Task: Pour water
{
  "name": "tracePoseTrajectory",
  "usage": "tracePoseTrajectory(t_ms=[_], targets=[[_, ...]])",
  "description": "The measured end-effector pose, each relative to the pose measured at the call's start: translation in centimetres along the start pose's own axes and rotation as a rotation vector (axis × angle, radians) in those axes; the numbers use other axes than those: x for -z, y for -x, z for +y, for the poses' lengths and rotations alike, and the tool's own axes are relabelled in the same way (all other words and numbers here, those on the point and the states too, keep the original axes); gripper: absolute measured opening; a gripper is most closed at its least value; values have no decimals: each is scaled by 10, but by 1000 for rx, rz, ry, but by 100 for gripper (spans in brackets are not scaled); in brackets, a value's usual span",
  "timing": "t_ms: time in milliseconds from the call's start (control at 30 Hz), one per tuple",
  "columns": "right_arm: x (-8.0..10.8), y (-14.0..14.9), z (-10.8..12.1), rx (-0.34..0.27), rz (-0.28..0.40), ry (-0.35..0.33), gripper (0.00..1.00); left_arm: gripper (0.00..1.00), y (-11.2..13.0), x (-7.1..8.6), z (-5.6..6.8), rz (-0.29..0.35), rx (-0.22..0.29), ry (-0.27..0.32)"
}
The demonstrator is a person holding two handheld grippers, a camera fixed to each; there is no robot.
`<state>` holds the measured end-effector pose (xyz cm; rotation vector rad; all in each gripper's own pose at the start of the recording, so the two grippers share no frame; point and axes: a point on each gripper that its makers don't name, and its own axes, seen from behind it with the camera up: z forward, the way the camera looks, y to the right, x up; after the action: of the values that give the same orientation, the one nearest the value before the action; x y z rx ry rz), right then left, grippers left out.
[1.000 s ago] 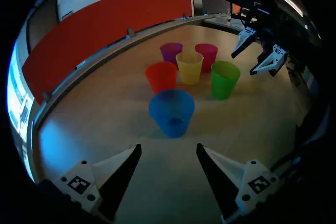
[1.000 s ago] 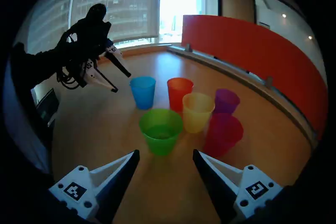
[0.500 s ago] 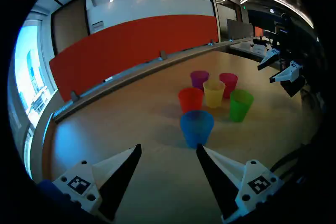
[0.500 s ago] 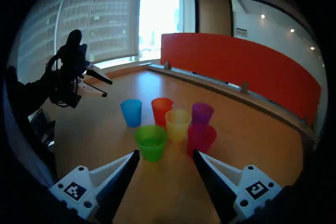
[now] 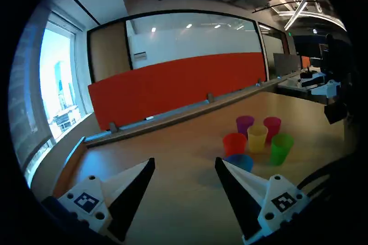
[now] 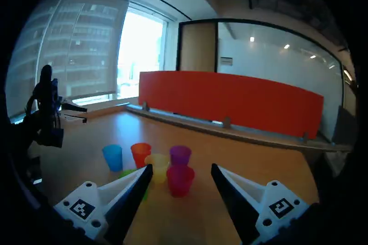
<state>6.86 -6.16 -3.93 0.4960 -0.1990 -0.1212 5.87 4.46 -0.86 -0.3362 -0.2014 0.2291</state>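
Observation:
Several coloured plastic cups stand clustered on a wooden table [image 5: 175, 139]. In the left gripper view I see purple [image 5: 244, 123], pink [image 5: 272, 128], yellow [image 5: 257, 138], orange [image 5: 234, 144] and green [image 5: 281, 148] cups; the blue cup [image 5: 239, 159] is partly hidden behind one finger. My left gripper [image 5: 184, 162] is open and empty, well back from the cups. My right gripper [image 6: 181, 167] is also open and empty, with the pink cup [image 6: 180, 179] closest and the blue cup [image 6: 112, 156] farthest left. The green cup [image 6: 126, 172] is mostly hidden behind a finger. The left gripper [image 6: 73, 107] is held up at the far left.
A long red partition [image 5: 184, 84] runs along the table's far edge, above a metal rail. Bright windows [image 6: 138, 56] lie beyond the table end. The right gripper [image 5: 329, 91] shows at the right edge, in front of dark office desks.
Both grippers have drawn back from the cups and tilted upward. The cups now look smaller and sit lower in each view. Both stay open and empty.

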Motion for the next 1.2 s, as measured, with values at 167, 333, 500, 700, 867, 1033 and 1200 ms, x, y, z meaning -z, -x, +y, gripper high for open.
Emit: tracePoseTrajectory(t_ms=[167, 333, 500, 700, 867, 1033, 1200], targets=[[1, -19, 12, 1, 65, 93, 98, 97, -9, 5, -6, 47, 30, -50], [6, -39, 25, -16, 140, 191, 98, 98, -20, 10, -7, 95, 79, -78], [15, -46, 44, -45, 190, 303, 98, 97, -32, 16, -11, 149, 149, -120], [26, -45, 62, -85, 231, 428, 98, 97, -36, 21, -17, 198, 201, -184], [32, -46, 70, -140, 259, 470, 98, 97, -31, 21, -23, 213, 239, -230], [28, -37, 69, -174, 249, 465, 98, 97, -26, 21, -28, 220, 253, -264], [23, -30, 68, -164, 225, 471, 98, 97, -18, 19, -32, 218, 255, -302]])
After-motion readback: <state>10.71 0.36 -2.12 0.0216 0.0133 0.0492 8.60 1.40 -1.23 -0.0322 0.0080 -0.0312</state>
